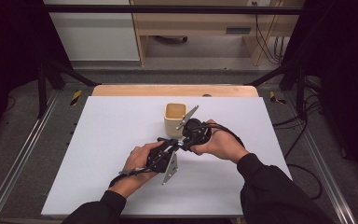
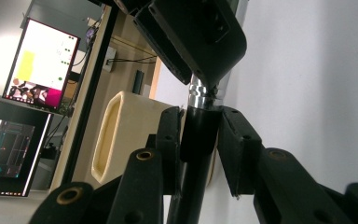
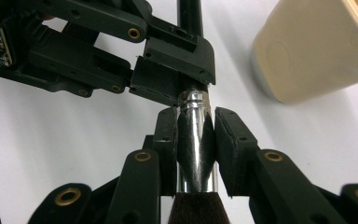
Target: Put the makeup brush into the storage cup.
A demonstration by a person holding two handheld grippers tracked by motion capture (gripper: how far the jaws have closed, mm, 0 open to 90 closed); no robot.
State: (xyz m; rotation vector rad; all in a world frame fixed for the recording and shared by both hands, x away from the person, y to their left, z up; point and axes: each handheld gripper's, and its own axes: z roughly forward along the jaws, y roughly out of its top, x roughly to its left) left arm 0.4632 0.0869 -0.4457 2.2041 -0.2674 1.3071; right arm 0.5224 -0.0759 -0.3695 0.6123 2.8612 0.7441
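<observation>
Both grippers have the brush between them, a makeup-type brush with a black round handle, a shiny silver metal ferrule and dark brown bristles (image 3: pixel 195 207). The right gripper (image 3: pixel 195 140) is clamped on the ferrule, its two black pads pressed flat against the bright metal, with the bristles fanning out just behind the pads, toward the hand. The left gripper (image 2: pixel 200 140) is closed on the black handle right beyond the ferrule, so the two sets of jaws sit almost nose to nose along the shaft. In the high view the two tools meet in the middle of the white tabletop (image 1: pixel 98 154), the left hand (image 1: pixel 140 158) low and the right hand (image 1: pixel 221 142) a little farther out.

The cream square ceramic cup (image 1: pixel 175 117) stands upright just beyond the right gripper, open mouth up, nothing showing inside it as far as I can tell. The brush is off the table, held level in the air near the cup but apart from it.

My guess is the brush is being passed or re-gripped between the tools on its way to the cup. The pick-up looks done; what is left is for one gripper to let go, then to tip the brush upright and lower it into the cup.
</observation>
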